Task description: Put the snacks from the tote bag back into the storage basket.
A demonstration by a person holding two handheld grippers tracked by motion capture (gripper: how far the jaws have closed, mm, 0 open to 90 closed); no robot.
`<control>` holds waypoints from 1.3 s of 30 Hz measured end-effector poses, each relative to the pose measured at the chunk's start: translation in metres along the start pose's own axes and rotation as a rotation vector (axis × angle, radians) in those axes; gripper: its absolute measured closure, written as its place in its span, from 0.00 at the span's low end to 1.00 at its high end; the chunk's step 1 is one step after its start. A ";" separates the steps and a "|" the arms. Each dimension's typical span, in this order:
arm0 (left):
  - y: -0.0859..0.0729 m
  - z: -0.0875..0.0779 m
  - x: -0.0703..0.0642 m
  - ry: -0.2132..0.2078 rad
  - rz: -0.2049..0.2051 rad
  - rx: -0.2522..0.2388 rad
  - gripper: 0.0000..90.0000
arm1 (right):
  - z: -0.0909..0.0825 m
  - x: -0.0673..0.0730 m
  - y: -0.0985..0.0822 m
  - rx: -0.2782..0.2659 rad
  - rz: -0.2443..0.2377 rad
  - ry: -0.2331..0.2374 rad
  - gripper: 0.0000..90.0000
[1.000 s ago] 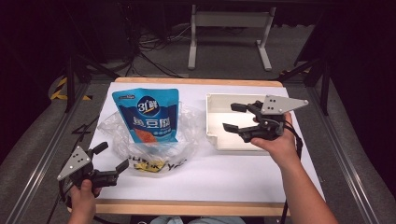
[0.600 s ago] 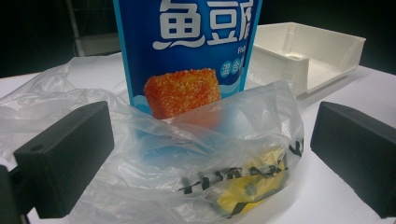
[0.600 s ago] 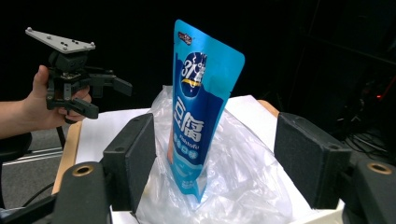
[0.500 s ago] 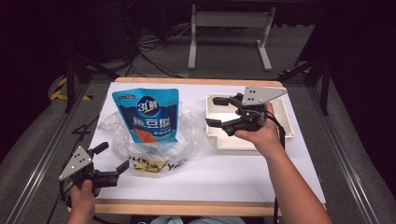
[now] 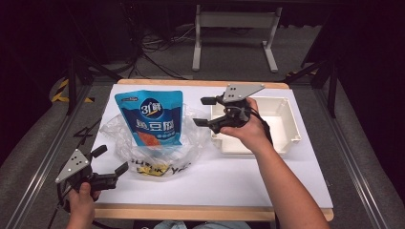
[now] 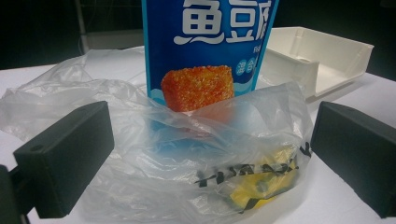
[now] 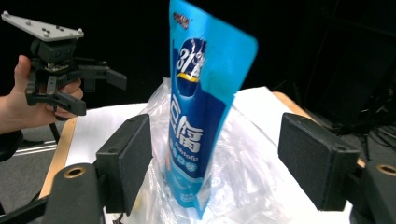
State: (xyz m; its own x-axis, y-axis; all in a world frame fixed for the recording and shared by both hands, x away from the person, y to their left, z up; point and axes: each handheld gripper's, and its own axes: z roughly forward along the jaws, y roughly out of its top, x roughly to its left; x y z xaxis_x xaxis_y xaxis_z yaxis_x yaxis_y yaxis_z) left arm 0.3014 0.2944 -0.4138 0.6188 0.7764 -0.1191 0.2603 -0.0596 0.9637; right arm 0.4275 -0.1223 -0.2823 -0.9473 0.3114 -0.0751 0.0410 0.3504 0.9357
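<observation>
Blue pouch (image 5: 153, 117) upright in plastic bag (image 5: 188, 148) — ungripped

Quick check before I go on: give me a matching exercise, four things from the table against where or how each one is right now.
Things:
1. blue pouch
2. clear plastic bag
3. white tray
4. right hand-held gripper

States:
A. empty, at the table's right
B. jaws open, pointing at the pouch
C. upright inside the bag
D. crumpled around the pouch's base

Pairs: 1-C, 2-D, 3-A, 4-B
</observation>
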 end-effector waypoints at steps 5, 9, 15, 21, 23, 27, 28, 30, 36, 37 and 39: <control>0.000 0.000 0.000 0.007 0.006 0.003 0.00 | 0.024 -0.002 -0.007 0.001 0.017 0.034 0.26; -0.001 0.001 0.000 0.010 0.007 0.004 0.00 | 0.041 -0.007 -0.019 -0.062 0.058 0.051 0.26; -0.001 0.001 0.001 0.010 0.008 0.006 0.00 | 0.063 -0.013 -0.029 -0.028 0.079 0.075 0.25; -0.001 0.000 0.003 0.012 0.007 0.013 0.00 | 0.085 -0.013 -0.037 -0.013 0.073 0.096 0.24; -0.001 0.000 0.003 0.012 0.007 0.013 0.00 | 0.095 -0.011 -0.038 -0.009 0.065 0.104 0.24; -0.001 0.000 0.003 0.010 0.007 0.012 0.00 | 0.105 -0.010 -0.040 -0.009 0.054 0.112 0.24; -0.001 0.000 0.003 0.010 0.008 0.012 0.00 | 0.107 -0.009 -0.041 -0.005 0.056 0.116 0.24; -0.001 0.000 0.003 0.010 0.006 0.011 0.00 | 0.113 -0.008 -0.042 -0.001 0.055 0.120 0.24; -0.002 0.000 0.003 0.011 0.006 0.003 0.00 | 0.129 -0.006 -0.049 0.021 0.050 0.135 0.24; -0.001 0.000 0.003 0.011 0.007 0.006 0.00 | 0.131 -0.006 -0.050 0.022 0.050 0.135 0.23; -0.001 0.000 0.003 0.010 0.007 0.005 0.00 | 0.135 -0.006 -0.052 0.000 0.043 0.130 0.23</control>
State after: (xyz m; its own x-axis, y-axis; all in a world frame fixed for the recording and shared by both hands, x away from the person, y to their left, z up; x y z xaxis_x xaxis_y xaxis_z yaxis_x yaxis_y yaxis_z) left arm 0.3032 0.2971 -0.4156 0.6131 0.7823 -0.1099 0.2599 -0.0684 0.9632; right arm 0.4736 -0.0229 -0.3770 -0.9779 0.2088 0.0101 0.0821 0.3393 0.9371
